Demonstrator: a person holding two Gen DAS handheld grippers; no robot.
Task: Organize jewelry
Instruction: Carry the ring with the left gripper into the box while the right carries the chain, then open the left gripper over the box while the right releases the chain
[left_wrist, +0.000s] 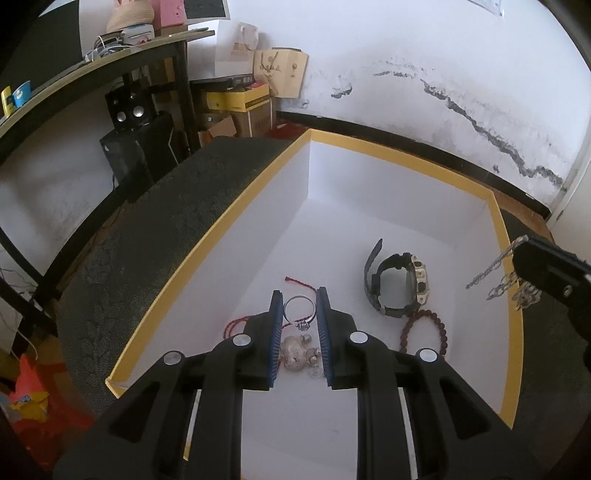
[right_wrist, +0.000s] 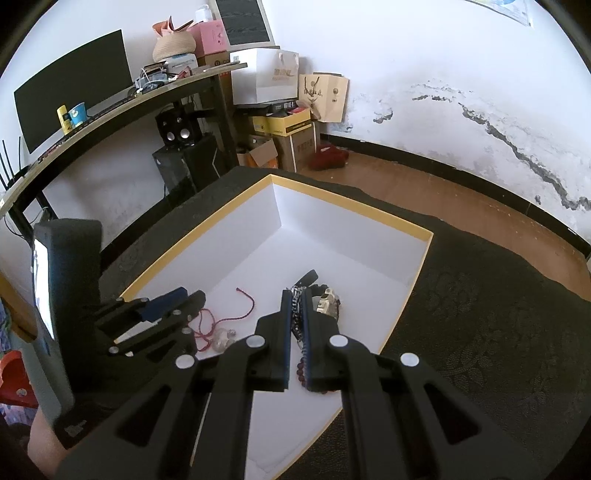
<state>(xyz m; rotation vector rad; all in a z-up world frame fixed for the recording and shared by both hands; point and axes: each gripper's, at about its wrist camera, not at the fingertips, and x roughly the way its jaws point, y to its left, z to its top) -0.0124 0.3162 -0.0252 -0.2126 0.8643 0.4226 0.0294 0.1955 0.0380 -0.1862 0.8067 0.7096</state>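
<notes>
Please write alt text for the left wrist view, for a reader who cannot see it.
The left gripper holds a silver ring between its blue pads above a white box with a yellow rim. In the box lie a watch, a brown bead bracelet, a red cord and a silver charm. At the right edge, the right gripper carries a silver chain.

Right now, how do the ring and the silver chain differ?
The ring is a single small hoop; the chain is long links.
The ring sits between the left gripper's jaws above the box floor; the chain dangles from the shut right gripper.
Both are silver and gripper-held.
</notes>
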